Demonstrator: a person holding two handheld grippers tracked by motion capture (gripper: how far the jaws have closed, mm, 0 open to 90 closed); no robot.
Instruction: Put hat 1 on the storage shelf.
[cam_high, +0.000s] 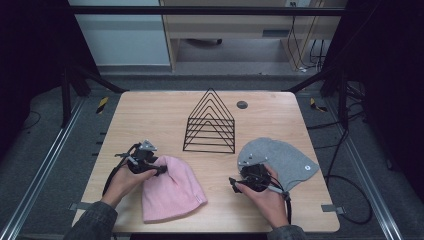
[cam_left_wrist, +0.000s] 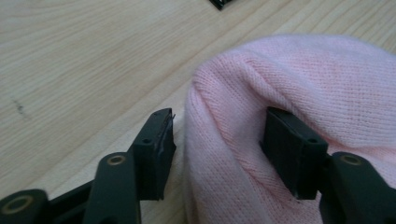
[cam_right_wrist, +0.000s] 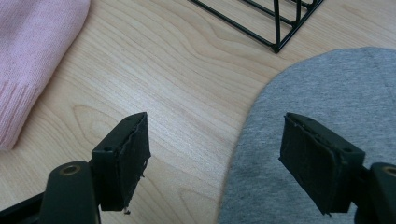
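From the high view, the pink beanie (cam_high: 171, 189) lies at the table's (cam_high: 160, 112) seven o'clock, the grey beanie (cam_high: 285, 161) at four, and the wire rack (cam_high: 210, 124) at centre. In the left gripper view, the left gripper (cam_left_wrist: 217, 149) straddles the pink beanie's edge, jaws spread. In the right gripper view, the right gripper (cam_right_wrist: 215, 154) gapes wide over the grey beanie's rim.

A pale wooden surface (cam_high: 150, 107) stands on a grey carpeted floor (cam_high: 45, 125), with metal rails (cam_high: 37, 170) along both sides. Behind it are a light wooden desk (cam_high: 240, 22), a pale wall panel (cam_high: 120, 35) and hanging black cables (cam_high: 300, 45); the edges lie in darkness.
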